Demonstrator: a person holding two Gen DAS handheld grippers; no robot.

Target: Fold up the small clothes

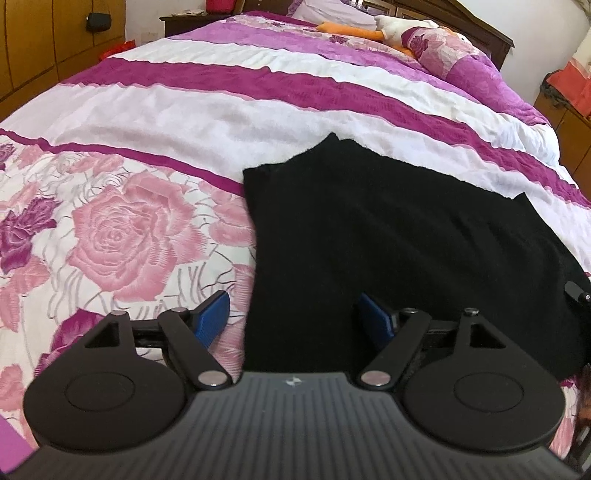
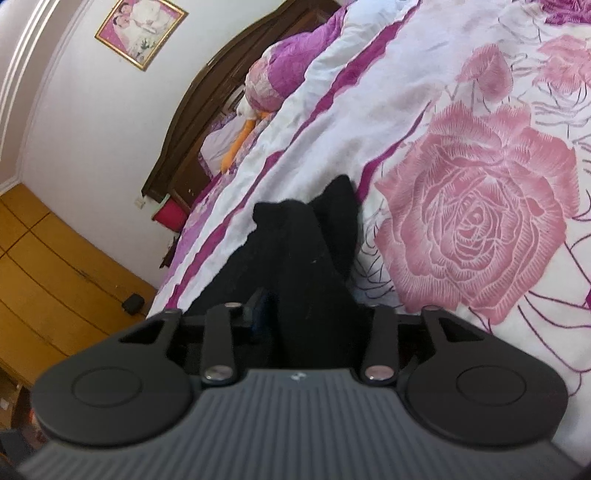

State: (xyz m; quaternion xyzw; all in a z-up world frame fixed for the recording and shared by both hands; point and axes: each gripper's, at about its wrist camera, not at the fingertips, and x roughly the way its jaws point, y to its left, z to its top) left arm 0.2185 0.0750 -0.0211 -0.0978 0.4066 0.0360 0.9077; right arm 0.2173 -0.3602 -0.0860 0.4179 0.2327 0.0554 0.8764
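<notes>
A black garment lies spread flat on the pink and purple floral bedspread. My left gripper is open, its blue-padded fingers straddling the garment's near left edge just above the bed. In the right wrist view the same black garment runs bunched between the jaws of my right gripper, which is shut on its edge. The view is tilted, with the garment hanging from the grip against the bedspread. The right finger is hidden by the cloth.
A pillow and a white and orange stuffed toy lie at the head of the bed by the dark wooden headboard. Wooden cabinets stand to the left. A framed picture hangs on the wall.
</notes>
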